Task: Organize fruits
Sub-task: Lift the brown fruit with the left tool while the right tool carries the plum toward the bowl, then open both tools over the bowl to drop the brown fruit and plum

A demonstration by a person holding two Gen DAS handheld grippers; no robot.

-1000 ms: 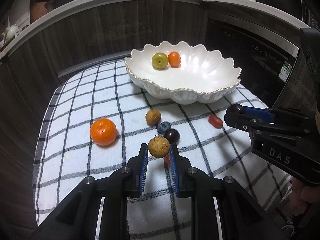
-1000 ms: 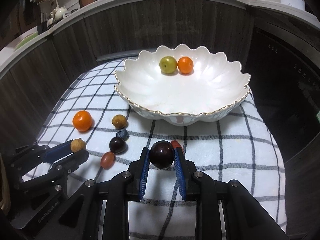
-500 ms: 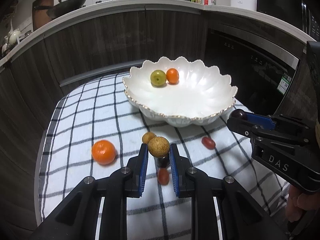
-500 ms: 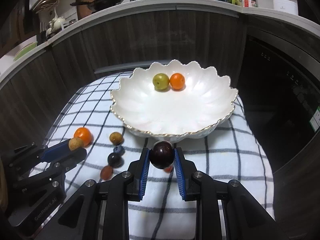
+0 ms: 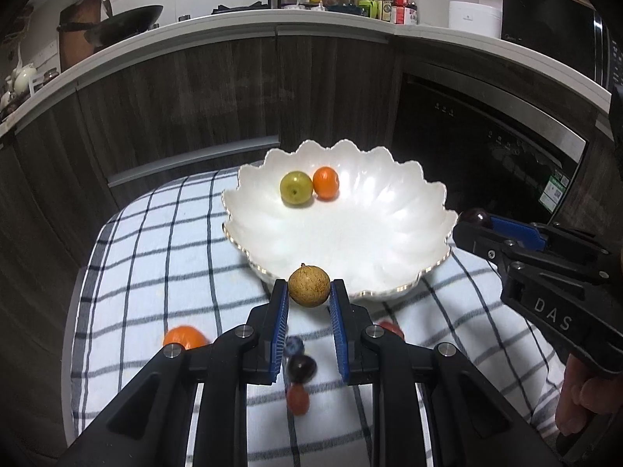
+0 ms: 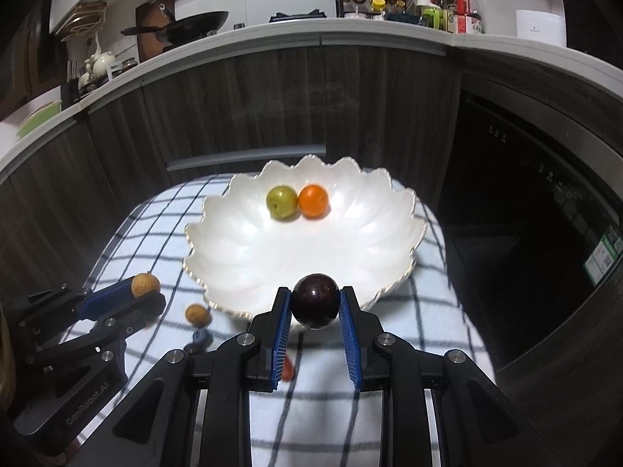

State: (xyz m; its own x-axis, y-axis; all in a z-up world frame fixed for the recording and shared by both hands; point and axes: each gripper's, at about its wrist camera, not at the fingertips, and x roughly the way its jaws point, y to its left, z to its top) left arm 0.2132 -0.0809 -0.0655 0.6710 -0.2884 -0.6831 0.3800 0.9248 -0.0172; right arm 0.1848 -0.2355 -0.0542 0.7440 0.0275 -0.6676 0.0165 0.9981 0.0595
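- Left tongs (image 5: 309, 299): clamped on a tan fruit (image 5: 309, 285), blue pads pressing both its sides. Held up in the air, just short of the bowl's near rim in the left wrist view.
- Cloth (image 5: 155, 257): white with dark checks, covers the bench; the bowl and the loose fruit sit on it.
- Loose fruit on the cloth, near side of the bowl, seen from the left wrist: a mandarin (image 5: 184, 337) far left; a blueberry (image 5: 293, 345), a dark fruit (image 5: 301, 368) and a red fruit (image 5: 298, 399) in a line running toward the camera; a second red fruit (image 5: 390, 329) to the right, partly hidden by the tongs.
- A second tan fruit (image 6: 197, 314) lies beside the bowl's near-left rim, seen from the right wrist.
- Bowl (image 5: 389, 241): white, scalloped, gilt edge, at the far middle of the cloth. Inside, toward the far wall, a green fruit (image 5: 296, 188) and a small orange (image 5: 325, 183) touch side by side.
- Right tongs (image 6: 314, 307): clamped on a dark plum (image 6: 314, 306), pads on both sides, held up before the bowl's near rim.
- A hand (image 5: 584, 397) grips the right tongs' handle, lower right edge.
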